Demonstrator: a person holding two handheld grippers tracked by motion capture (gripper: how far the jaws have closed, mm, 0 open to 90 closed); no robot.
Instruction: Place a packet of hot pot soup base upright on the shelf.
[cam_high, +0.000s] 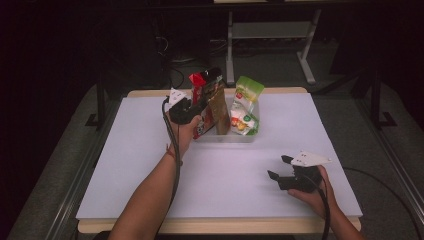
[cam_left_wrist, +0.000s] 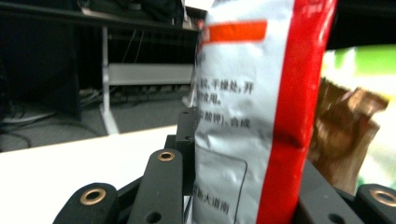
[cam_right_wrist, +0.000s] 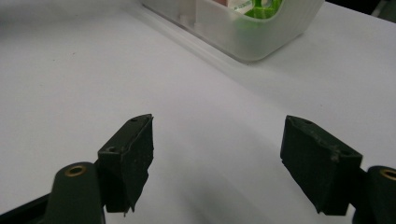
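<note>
- Red and silver snack packet (cam_left_wrist: 261, 116): glossy crinkled foil, flat pouch, printed text on the silver face, red band down one side. It stands upright at the left end of the clear plastic bin (cam_high: 235, 135), near the desk's (cam_high: 150, 165) far edge.
- Left gripper (cam_high: 192, 111): its black jaws flank the packet's lower part at either side; whether the pads press on it cannot be told.
- Brown crumpled packet (cam_high: 220, 112) stands just beside it in the bin; green and white pouch (cam_high: 246, 105) at the bin's right end.
- Right gripper (cam_high: 280, 167): matt black jaws spread wide, holding nothing, near the desk's near right corner.
- Desk top is smooth and white, with bare surface between bin and near edge.
</note>
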